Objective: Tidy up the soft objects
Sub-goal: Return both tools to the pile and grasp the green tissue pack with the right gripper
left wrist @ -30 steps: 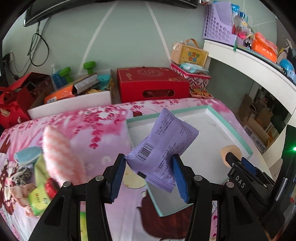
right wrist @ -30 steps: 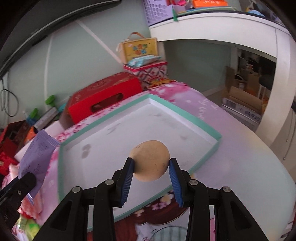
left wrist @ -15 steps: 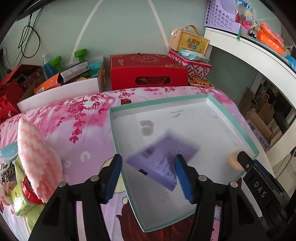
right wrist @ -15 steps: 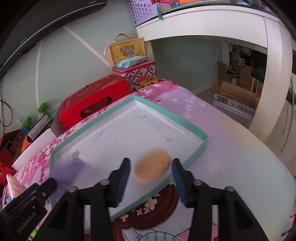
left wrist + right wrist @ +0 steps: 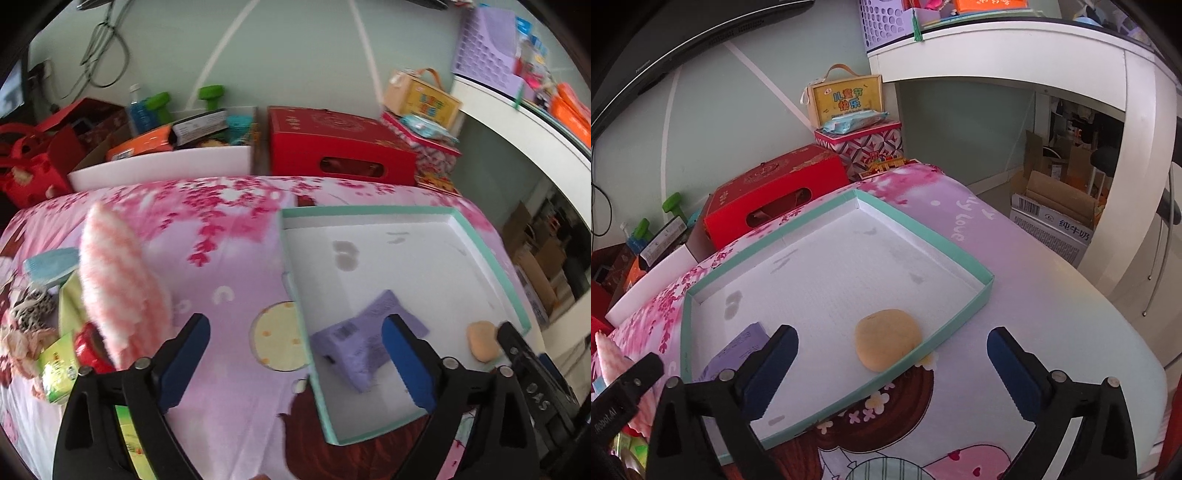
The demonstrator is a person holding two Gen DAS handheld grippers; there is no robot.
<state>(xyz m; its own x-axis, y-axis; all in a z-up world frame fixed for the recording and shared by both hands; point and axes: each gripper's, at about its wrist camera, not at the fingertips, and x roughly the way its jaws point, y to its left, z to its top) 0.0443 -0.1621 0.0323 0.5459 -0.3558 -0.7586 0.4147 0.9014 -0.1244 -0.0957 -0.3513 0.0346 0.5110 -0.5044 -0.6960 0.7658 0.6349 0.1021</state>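
Observation:
A shallow white tray with a teal rim (image 5: 491, 254) (image 5: 960, 254) lies on the pink flowered cloth. A purple packet (image 5: 354, 339) (image 5: 738, 345) rests inside it near the left wall. A tan round soft lump (image 5: 888, 338) (image 5: 482, 341) lies in the tray by its near rim. My left gripper (image 5: 295, 362) hangs above the tray's left edge, its jaws opening wide, nothing pressed between them. My right gripper (image 5: 892, 373) hovers over the near rim, jaws also opening, with the lump lying free below.
A pink-striped fluffy cloth (image 5: 118, 280), green packets (image 5: 59, 369), a red roll and a blue pouch (image 5: 51, 266) lie heaped left of the tray. A red box (image 5: 340, 147) (image 5: 775, 192), a white bin (image 5: 162, 166) and a white desk (image 5: 1015, 55) stand behind.
Both grippers opened. The purple packet dropped from the left jaws into the tray, and the tan lump fell from the right jaws onto the tray floor. The left gripper shifted left.

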